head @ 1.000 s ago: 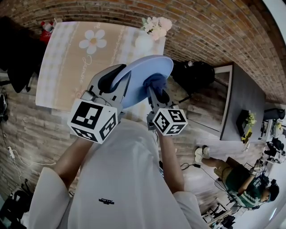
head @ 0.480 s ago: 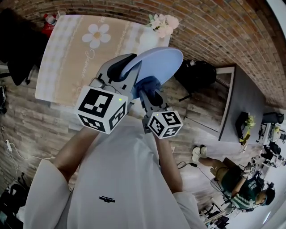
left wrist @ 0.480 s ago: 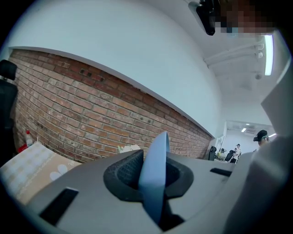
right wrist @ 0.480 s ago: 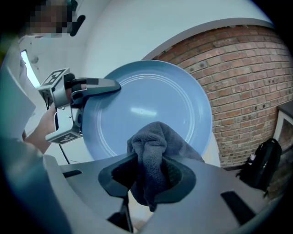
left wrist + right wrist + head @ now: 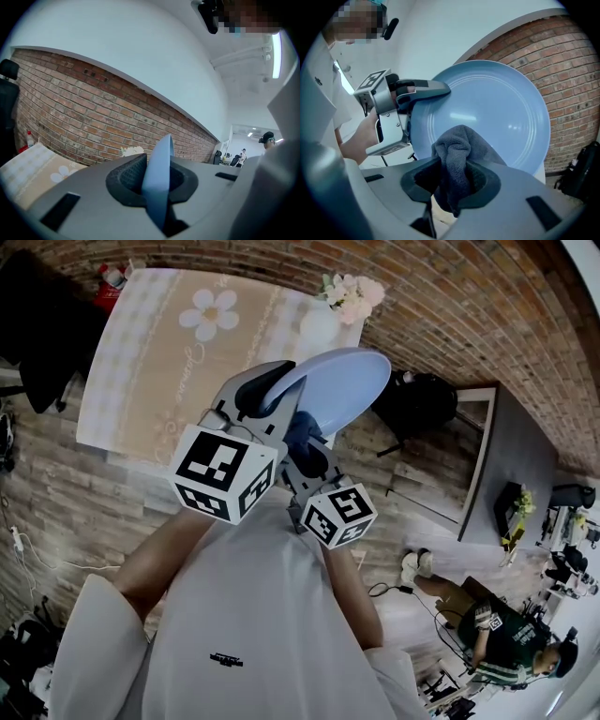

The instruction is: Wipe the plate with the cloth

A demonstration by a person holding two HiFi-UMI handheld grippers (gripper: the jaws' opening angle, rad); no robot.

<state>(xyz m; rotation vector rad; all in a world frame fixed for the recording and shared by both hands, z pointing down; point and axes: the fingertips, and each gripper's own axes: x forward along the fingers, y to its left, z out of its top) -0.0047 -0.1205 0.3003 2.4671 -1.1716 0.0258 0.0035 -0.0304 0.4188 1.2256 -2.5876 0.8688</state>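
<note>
A light blue plate is held up in the air, tilted on edge, above the table. My left gripper is shut on the plate's rim; the left gripper view shows the plate edge-on between the jaws. My right gripper is shut on a dark grey-blue cloth. In the right gripper view the cloth bunches out of the jaws against the lower part of the plate's face, with the left gripper clamped on the rim at upper left.
Below lies a table with a beige checked cloth bearing a daisy print. A white vase of pale flowers stands at its far right corner, and a red bottle at its far left. Brick wall behind; a person sits lower right.
The plate and left gripper rose slightly and shifted right. The right gripper drew the cloth down the plate's face toward me, from mid-plate to its lower part.
</note>
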